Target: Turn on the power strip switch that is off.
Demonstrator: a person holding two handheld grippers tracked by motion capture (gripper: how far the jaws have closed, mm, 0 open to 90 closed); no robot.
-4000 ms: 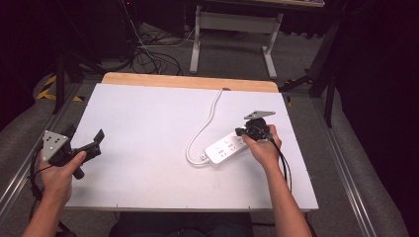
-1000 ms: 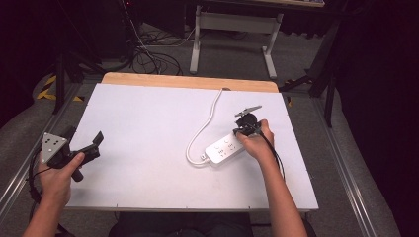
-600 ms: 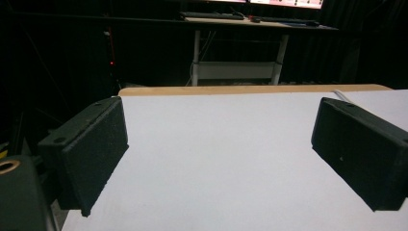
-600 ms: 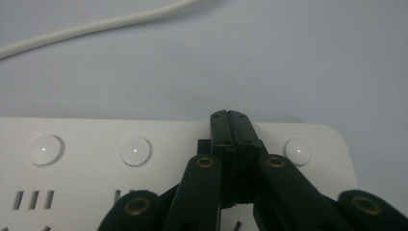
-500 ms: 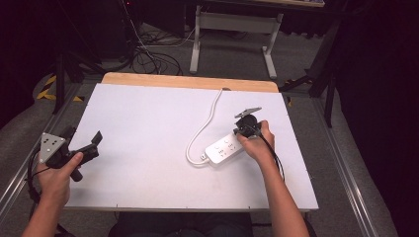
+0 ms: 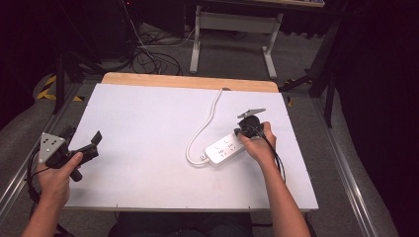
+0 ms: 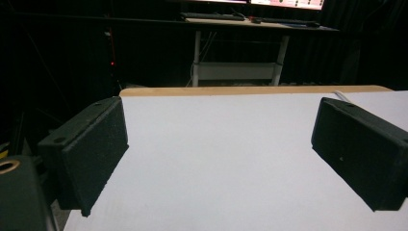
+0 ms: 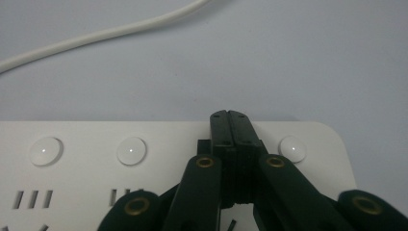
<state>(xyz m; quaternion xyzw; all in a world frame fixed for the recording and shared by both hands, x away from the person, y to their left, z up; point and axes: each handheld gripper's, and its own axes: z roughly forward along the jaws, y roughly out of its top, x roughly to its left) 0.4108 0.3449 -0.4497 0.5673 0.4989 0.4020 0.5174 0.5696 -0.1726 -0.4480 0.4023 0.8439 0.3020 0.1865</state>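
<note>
The right gripper, jaws pressed together, bears down on the white plastic power strip among its round white buttons, likely toggling a switch; lifting clear comes next. The strip lies right of the white table's centre, long axis slanting toward the far right corner. The left gripper hangs wide apart over the left edge

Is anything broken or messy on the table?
Nothing looks broken or spilled. The white power strip lies flat but slanted on the table, its cord snaking toward the far edge. The right gripper, jaws shut, sits over the strip's row of round buttons. The left gripper is open, near the table's left edge.
</note>
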